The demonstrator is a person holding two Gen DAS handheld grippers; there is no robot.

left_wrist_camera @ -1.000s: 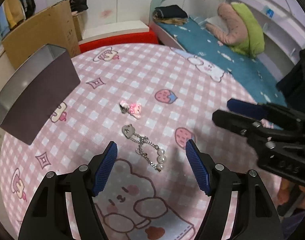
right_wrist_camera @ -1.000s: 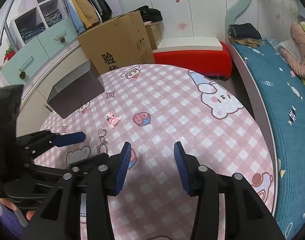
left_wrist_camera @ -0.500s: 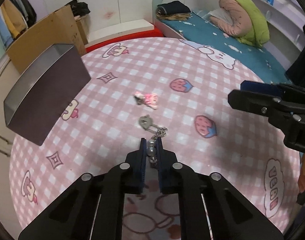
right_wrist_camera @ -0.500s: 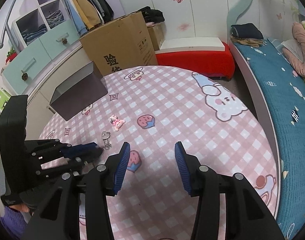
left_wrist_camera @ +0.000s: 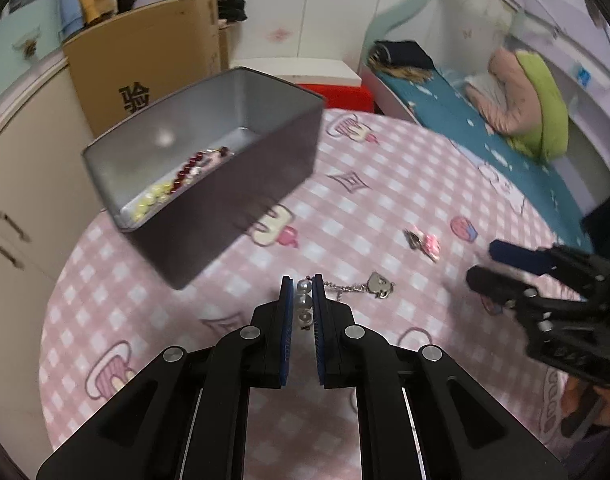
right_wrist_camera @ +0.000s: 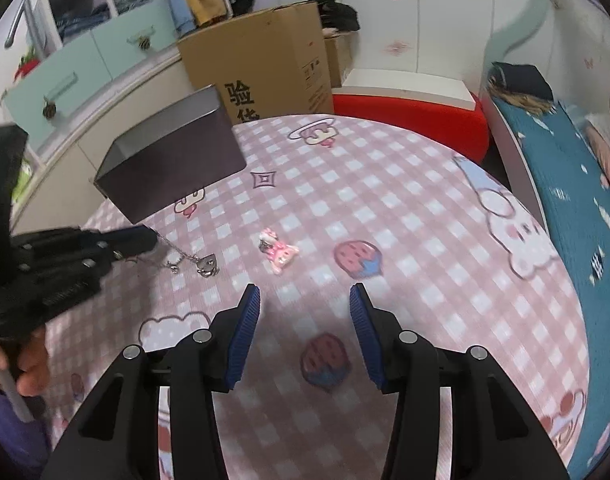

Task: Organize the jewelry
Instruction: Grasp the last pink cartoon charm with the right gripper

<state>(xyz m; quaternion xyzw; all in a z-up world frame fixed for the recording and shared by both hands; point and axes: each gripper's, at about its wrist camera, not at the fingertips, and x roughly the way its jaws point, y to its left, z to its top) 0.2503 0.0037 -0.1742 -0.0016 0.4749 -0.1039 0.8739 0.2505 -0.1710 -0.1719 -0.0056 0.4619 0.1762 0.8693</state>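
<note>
Clamping one pearl bracelet [left_wrist_camera: 303,300], the left tool [left_wrist_camera: 303,284] hung near one tin box [left_wrist_camera: 209,184]. The right tool [right_wrist_camera: 305,304] stood apart above one pink charm [right_wrist_camera: 279,250].

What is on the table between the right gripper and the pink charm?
Nothing: in the right wrist view, only bare checked tablecloth separates the open right gripper from the pink charm. The chain bracelet lies off to the left.

We cannot make out the blurred pink charm [left_wrist_camera: 427,242]. The tin [right_wrist_camera: 173,168] hides its inside from the right wrist view, and our left gripper [right_wrist_camera: 151,240] covers the chain's [right_wrist_camera: 177,254] pearl end there.
</note>
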